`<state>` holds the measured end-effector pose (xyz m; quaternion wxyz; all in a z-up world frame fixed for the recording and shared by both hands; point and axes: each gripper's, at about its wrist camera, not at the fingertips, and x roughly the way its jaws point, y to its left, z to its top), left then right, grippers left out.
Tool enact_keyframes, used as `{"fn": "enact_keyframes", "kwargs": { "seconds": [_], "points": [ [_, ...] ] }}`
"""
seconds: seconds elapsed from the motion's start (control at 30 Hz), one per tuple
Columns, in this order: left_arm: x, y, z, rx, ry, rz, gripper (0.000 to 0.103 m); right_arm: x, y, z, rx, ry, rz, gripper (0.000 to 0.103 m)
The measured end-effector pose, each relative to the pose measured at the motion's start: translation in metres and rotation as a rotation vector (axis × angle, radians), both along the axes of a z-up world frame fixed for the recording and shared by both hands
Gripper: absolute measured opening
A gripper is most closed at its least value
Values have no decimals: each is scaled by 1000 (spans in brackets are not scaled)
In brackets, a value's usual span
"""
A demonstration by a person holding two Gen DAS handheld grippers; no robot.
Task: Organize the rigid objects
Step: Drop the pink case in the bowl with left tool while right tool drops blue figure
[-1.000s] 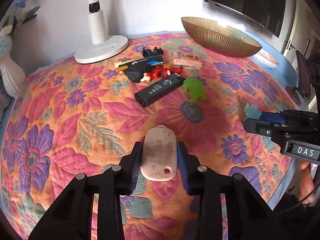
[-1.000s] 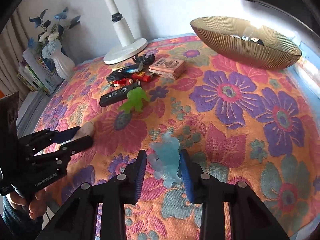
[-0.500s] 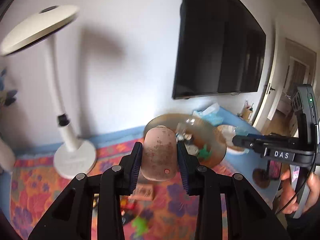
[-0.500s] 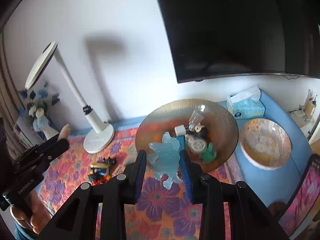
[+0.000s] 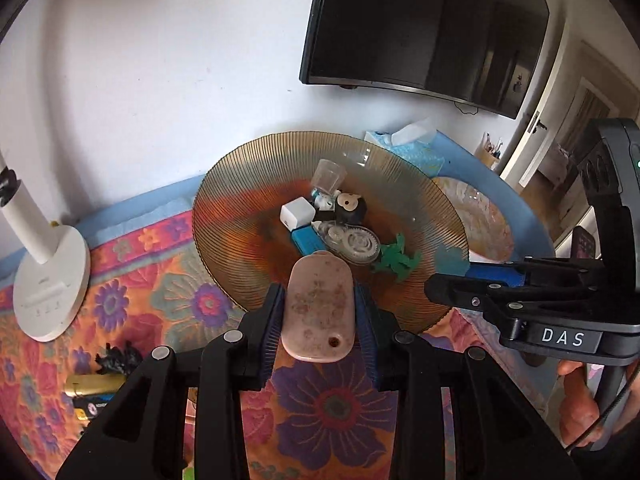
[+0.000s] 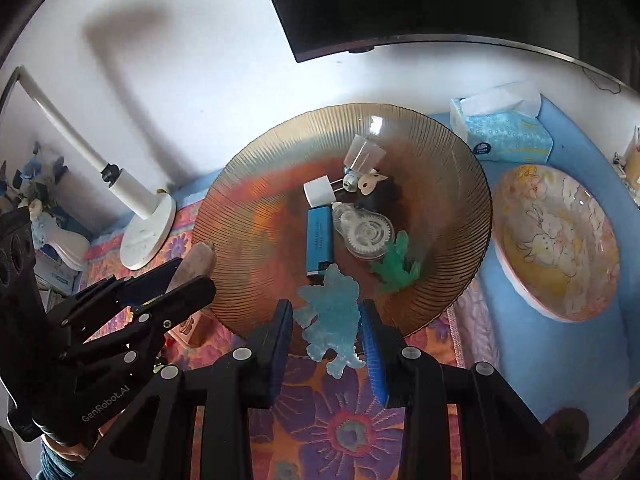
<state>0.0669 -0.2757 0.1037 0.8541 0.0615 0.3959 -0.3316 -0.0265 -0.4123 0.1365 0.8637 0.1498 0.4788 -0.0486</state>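
Left jaws: the left gripper (image 5: 319,312) pinches a pale pink oblong case (image 5: 319,311) by its long sides, blue pads pressed against it.
Right jaws: the right gripper (image 6: 328,332) is clamped on a translucent blue figurine (image 6: 333,316), held upright between its pads.
Position: both held things hang over the near rim of the amber ribbed glass bowl (image 5: 240,216), the pink case to the left of the blue figurine.
Bowl contents: a white cube charger (image 6: 318,193), a blue lighter (image 6: 319,245), a clear correction-tape dispenser (image 6: 366,236), a green figurine (image 6: 396,265), a clear small cup (image 6: 365,155) and a black-and-cream toy (image 6: 374,188), clustered near the centre.
Table: floral cloth (image 5: 160,300); a black toy (image 5: 116,360) and a gold tube (image 5: 94,383) lie at the near left.
Surroundings: white lamp base (image 5: 50,284) far left, tissue box (image 6: 502,128) and pastel rabbit plate (image 6: 556,240) to the right, wall television (image 5: 424,28) above.
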Motion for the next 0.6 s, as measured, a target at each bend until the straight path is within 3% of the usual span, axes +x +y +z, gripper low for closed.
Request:
{"fn": "enact_keyframes", "kwargs": {
  "seconds": [0.07,0.1,0.13,0.17,0.27,0.37,0.5,0.6],
  "points": [
    [0,-3,-1,5,-3,-3,34,2,-1,-1,1,8,-7,33],
    [1,-2,0,6,1,-4,49,3,-2,-2,-5,16,-14,38],
    [1,0,1,6,3,3,58,5,-3,-2,-12,22,-23,52],
    [-1,6,3,-8,3,15,73,4,-5,0,-22,12,-39,55],
    [-13,42,20,-98,-9,62,75,-9,-10,18,-6,-73,-75,55],
    [-28,88,39,-169,-34,114,75,-24,0,41,-7,-154,-39,55],
    [-58,146,67,-173,-122,174,77,-40,44,66,-74,-237,59,60],
    [-82,183,72,-143,-191,249,94,-55,90,70,-103,-305,160,61]
  ]
}}
